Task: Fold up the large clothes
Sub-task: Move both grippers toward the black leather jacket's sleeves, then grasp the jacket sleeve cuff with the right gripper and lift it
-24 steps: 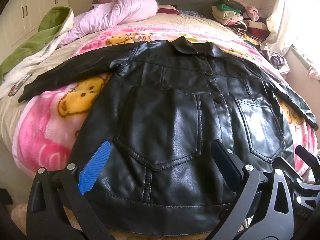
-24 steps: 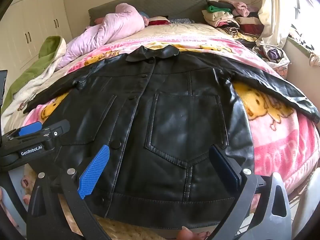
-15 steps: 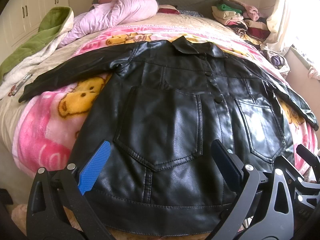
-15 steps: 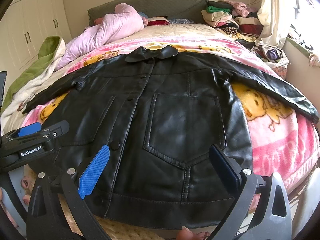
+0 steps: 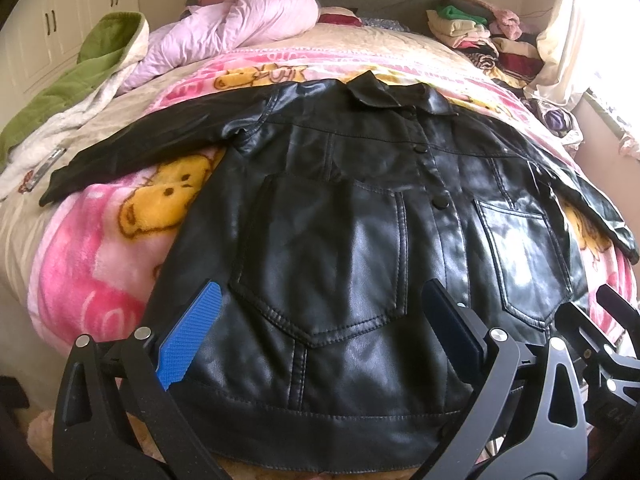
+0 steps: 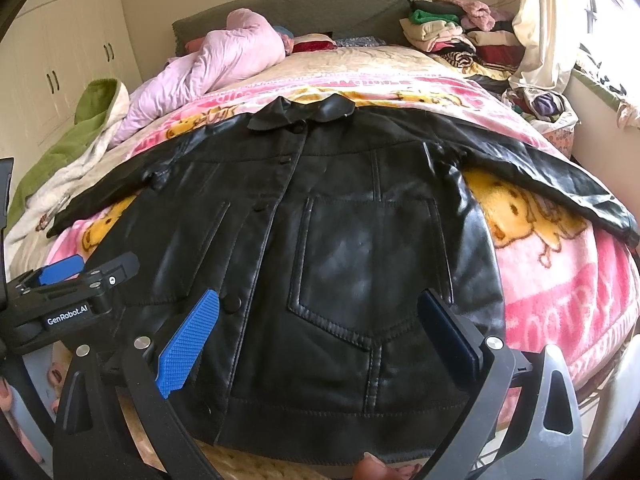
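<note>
Jacket (image 5: 352, 240): black, glossy leather-look, laid flat and front-up on a bed, buttoned, collar (image 6: 304, 114) toward the headboard (image 6: 296, 8), both sleeves spread outward. Two stitched patch pockets with pointed bottoms; banded hem at the near edge. Surface creased, with sheen.

Beneath it: a fluffy pink blanket (image 5: 88, 272) printed with yellow cartoon bears.

Left gripper (image 5: 320, 334): jaws spread wide, nothing between the pads, poised over the hem on the jacket's left half. Pads (image 5: 188, 338) are blue and ribbed.

Right gripper (image 6: 316, 334): likewise wide apart and empty, above the other pocket.

Beyond: a rumpled lilac quilt (image 5: 240, 28), a green fleece (image 5: 80, 76), stacked folded clothes (image 6: 452, 32), white wardrobe doors (image 6: 60, 64).
</note>
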`<act>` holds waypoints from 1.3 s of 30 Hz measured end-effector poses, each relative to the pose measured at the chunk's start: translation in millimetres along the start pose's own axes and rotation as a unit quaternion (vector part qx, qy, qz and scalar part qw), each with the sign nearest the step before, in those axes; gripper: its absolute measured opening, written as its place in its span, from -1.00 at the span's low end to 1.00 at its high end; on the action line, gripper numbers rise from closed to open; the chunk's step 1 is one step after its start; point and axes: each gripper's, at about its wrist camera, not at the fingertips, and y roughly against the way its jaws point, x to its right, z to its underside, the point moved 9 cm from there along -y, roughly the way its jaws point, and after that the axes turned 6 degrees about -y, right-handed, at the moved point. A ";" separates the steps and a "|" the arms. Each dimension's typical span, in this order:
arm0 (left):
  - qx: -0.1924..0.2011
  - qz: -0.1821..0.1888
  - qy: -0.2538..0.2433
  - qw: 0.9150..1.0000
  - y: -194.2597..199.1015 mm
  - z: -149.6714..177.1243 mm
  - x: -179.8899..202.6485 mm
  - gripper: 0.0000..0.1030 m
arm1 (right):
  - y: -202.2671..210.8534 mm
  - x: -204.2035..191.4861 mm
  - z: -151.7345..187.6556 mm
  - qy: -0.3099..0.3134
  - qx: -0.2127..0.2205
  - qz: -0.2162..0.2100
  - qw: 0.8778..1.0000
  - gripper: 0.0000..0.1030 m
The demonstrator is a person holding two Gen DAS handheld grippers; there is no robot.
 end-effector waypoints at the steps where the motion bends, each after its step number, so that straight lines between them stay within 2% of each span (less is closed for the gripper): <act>1: 0.000 0.000 0.000 1.000 0.2 -0.7 -0.5 0.82 | -1.0 -0.8 -0.9 0.001 -0.002 0.000 1.000 0.92; 7: -0.005 -0.004 -0.002 1.000 -7.3 -8.9 -2.7 0.82 | -6.5 -6.1 -14.4 0.001 0.008 -0.008 1.000 0.92; 12: -0.001 -0.015 -0.005 1.000 -12.6 -28.7 -6.3 0.82 | -7.8 -12.0 -37.3 -0.009 0.037 -0.028 0.999 0.92; 20: 0.001 -0.021 -0.007 1.000 -23.3 -63.0 -10.7 0.82 | -22.0 -7.9 -70.5 -0.026 0.028 -0.029 0.999 0.92; 31: 0.001 -0.011 -0.021 1.000 -45.4 -118.3 -2.4 0.82 | -40.5 12.0 -118.3 -0.063 0.038 -0.028 0.997 0.92; 36: 0.002 -0.001 -0.027 1.000 -58.8 -141.3 6.1 0.82 | -54.7 32.8 -139.4 -0.104 0.029 -0.040 0.993 0.92; 39: -0.003 -0.004 -0.027 1.000 -70.3 -154.8 9.8 0.82 | -59.1 48.5 -154.2 -0.116 0.035 -0.028 0.992 0.92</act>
